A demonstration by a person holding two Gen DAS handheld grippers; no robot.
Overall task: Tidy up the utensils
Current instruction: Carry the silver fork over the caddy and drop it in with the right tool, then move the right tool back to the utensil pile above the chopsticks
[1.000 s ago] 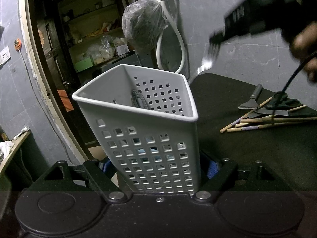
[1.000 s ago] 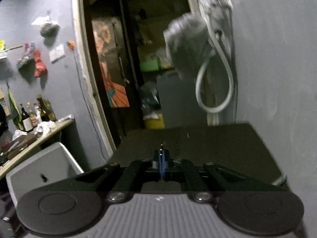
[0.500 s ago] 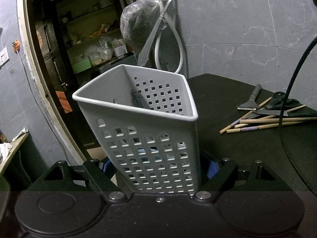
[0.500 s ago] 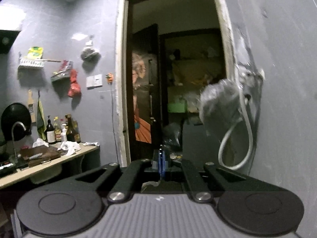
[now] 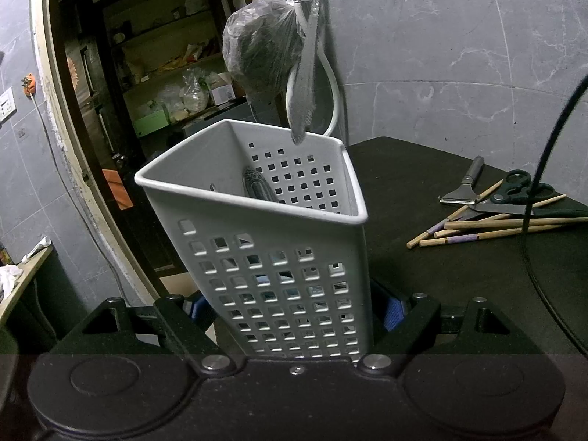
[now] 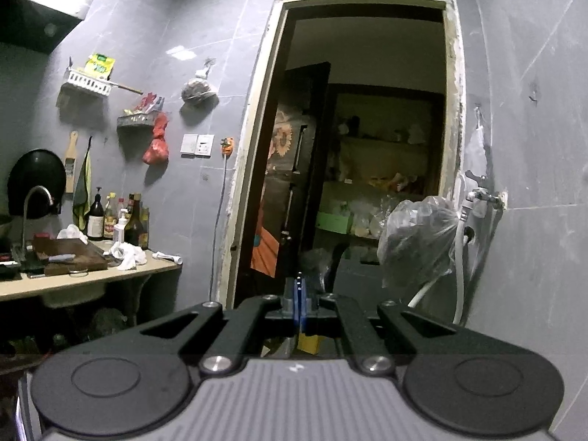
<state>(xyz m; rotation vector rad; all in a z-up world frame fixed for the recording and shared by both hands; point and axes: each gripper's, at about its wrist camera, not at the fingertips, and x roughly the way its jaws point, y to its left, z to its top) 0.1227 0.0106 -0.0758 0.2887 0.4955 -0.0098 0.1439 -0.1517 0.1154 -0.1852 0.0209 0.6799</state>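
Left hand-held gripper [image 5: 294,310] sits low in the centre of its own view, its two blue-padded fingers [image 5: 392,312] pressed against either side of the white perforated plastic utensil caddy [image 5: 279,242], clamped on it near the base and holding it tilted slightly over the dark tabletop [image 5: 422,198]; inside the caddy a dark-handled utensil [image 5: 257,187] leans against the back wall; above the far rim, upper centre of that frame, a long silvery metal utensil [image 5: 307,73] hangs handle-end downward with its tip just over the opening, its upper end running out of the top of the frame; the right hand-held gripper [image 6: 299,305] shows in the lower middle of its own view with its blue pads together, and whether they pinch that utensil cannot be told from there, since nothing clear shows between them; at the right edge of the left view lie a bundle of wooden chopsticks [image 5: 488,226], black-handled scissors [image 5: 514,196] and a metal scraper with a dark handle [image 5: 465,183], not yet sorted; the step in hand looks like dropping the silvery utensil into the caddy; the next move would call for lowering it straight past the rim, letting it go once it is well inside, while the left side keeps the caddy steady, then going for the pieces on the right.
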